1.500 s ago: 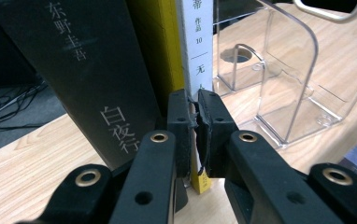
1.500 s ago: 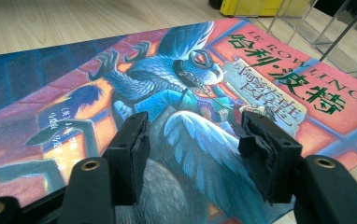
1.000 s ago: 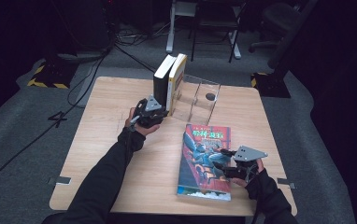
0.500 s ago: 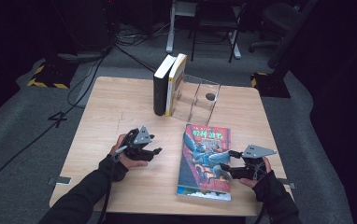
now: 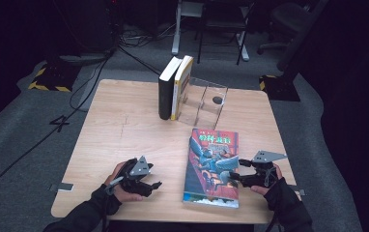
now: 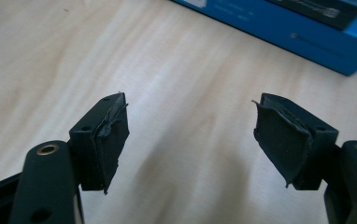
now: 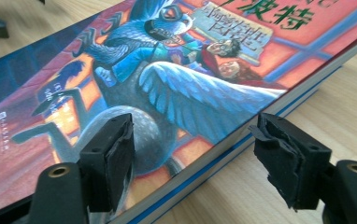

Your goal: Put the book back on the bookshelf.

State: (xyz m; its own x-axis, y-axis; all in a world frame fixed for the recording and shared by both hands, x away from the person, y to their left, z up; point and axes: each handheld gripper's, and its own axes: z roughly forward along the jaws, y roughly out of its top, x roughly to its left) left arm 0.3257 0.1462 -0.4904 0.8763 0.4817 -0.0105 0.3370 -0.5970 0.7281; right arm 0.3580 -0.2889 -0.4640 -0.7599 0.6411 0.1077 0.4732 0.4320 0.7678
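A colourful illustrated book (image 5: 212, 166) lies flat on the wooden table (image 5: 124, 130), near the front right. My right gripper (image 5: 234, 172) sits at its right edge. In the right gripper view, one pad hovers over the cover (image 7: 167, 88) and the other beside the page edge, so the book's edge lies between open jaws (image 7: 193, 140) that have just been opening. My left gripper (image 5: 156, 184) rests low near the front edge, left of the book. Its jaws (image 6: 190, 130) have just been opening, with bare wood between them. The book's blue side (image 6: 307, 32) lies beyond.
A black book (image 5: 165, 94) and a yellow book (image 5: 181, 87) stand upright side by side at the back centre. A clear acrylic stand (image 5: 207, 104) is right of them. Chairs and cables sit on the dark floor beyond the table.
My left gripper has pulled away from the upright books to the table's front edge and opened wide. The right gripper stayed at the flat book's edge and opened a little.
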